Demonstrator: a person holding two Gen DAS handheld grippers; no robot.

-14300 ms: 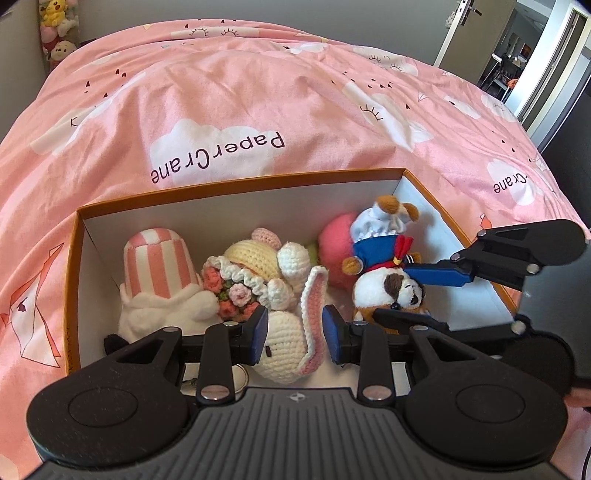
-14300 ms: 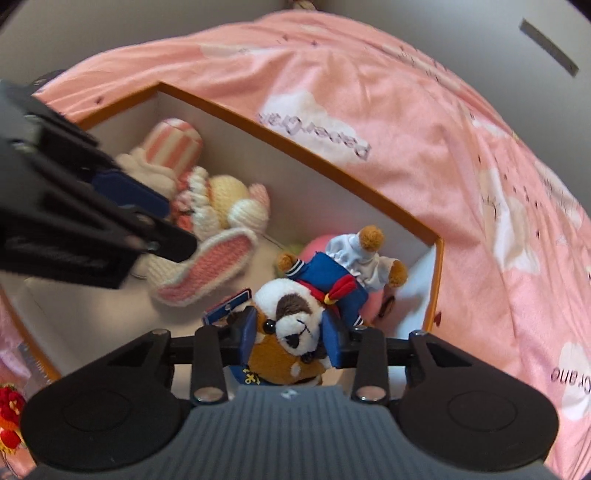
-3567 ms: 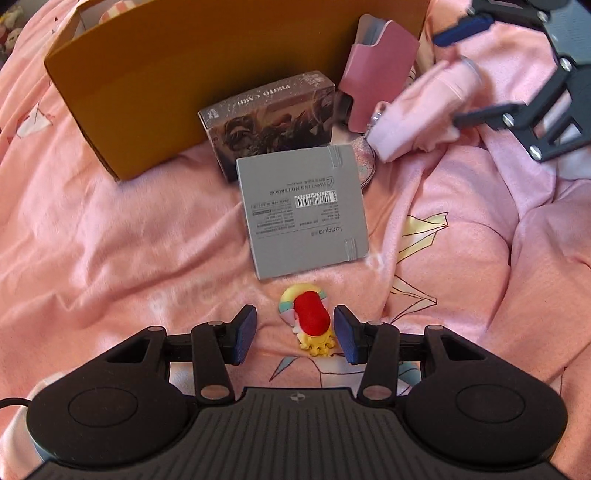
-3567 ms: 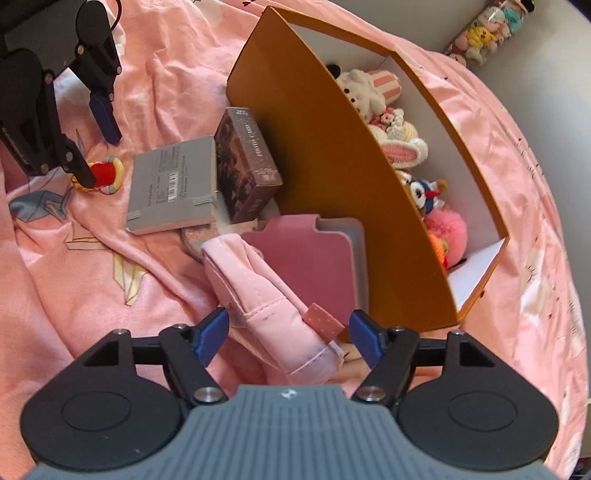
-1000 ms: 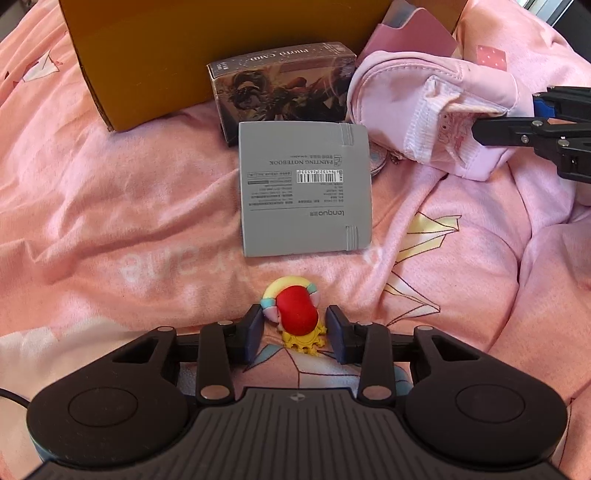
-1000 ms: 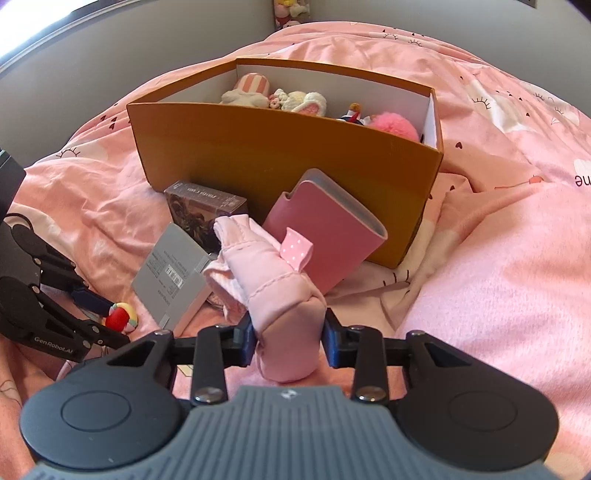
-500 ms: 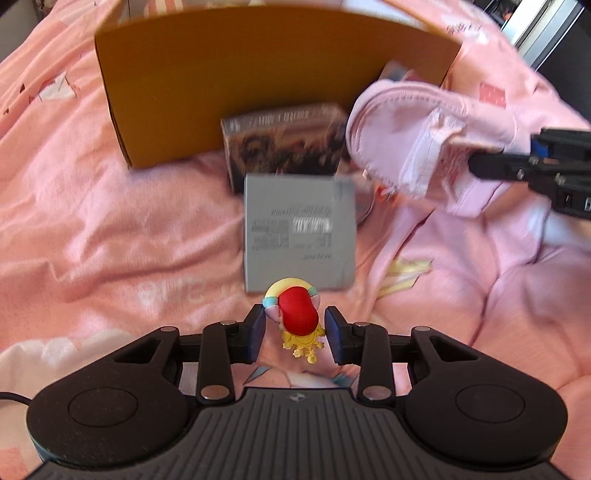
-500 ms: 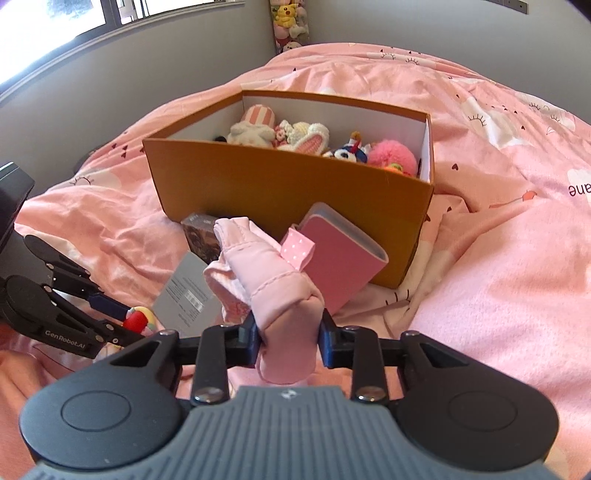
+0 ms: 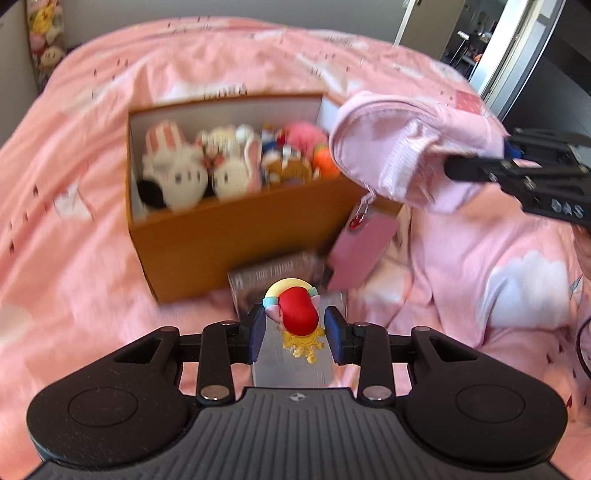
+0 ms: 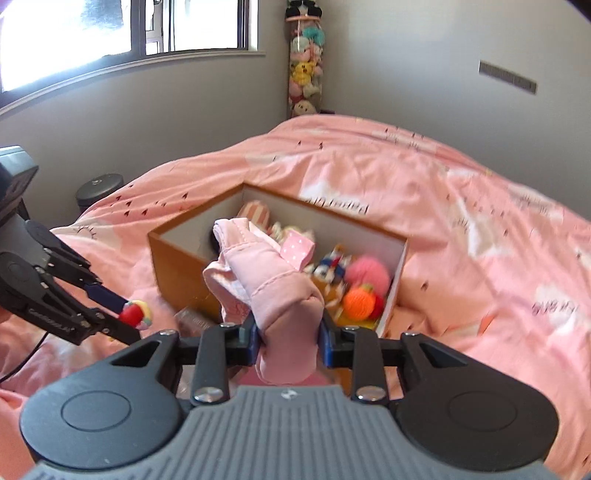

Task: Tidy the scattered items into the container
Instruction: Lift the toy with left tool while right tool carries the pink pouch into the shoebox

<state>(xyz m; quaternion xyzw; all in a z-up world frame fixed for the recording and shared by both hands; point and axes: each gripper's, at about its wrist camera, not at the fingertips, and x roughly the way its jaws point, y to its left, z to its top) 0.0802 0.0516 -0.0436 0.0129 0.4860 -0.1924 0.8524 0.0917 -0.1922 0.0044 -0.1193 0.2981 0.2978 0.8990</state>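
Observation:
My left gripper (image 9: pixel 295 325) is shut on a small red and yellow toy figure (image 9: pixel 297 314), held in the air above the bed in front of the orange box (image 9: pixel 236 236). The same toy figure (image 10: pixel 137 314) shows at the left gripper's tips in the right wrist view. My right gripper (image 10: pixel 289 338) is shut on a pink fabric pouch (image 10: pixel 275 291), lifted before the orange box (image 10: pixel 177 269). The pink pouch (image 9: pixel 410 151) hangs over the box's right end. The box holds several plush toys (image 9: pixel 207 170).
A dark card box (image 9: pixel 273 277), a grey notebook (image 9: pixel 291 365) and a pink card holder (image 9: pixel 364 240) lie on the pink duvet (image 9: pixel 81 258) against the box front. A wall, a window (image 10: pixel 122 33) and a column of plush toys (image 10: pixel 304 66) stand behind the bed.
Both grippers have risen with their loads: the toy figure and the pouch now hang higher, and the open top of the box has come into view. The notebook and card box stay on the bed.

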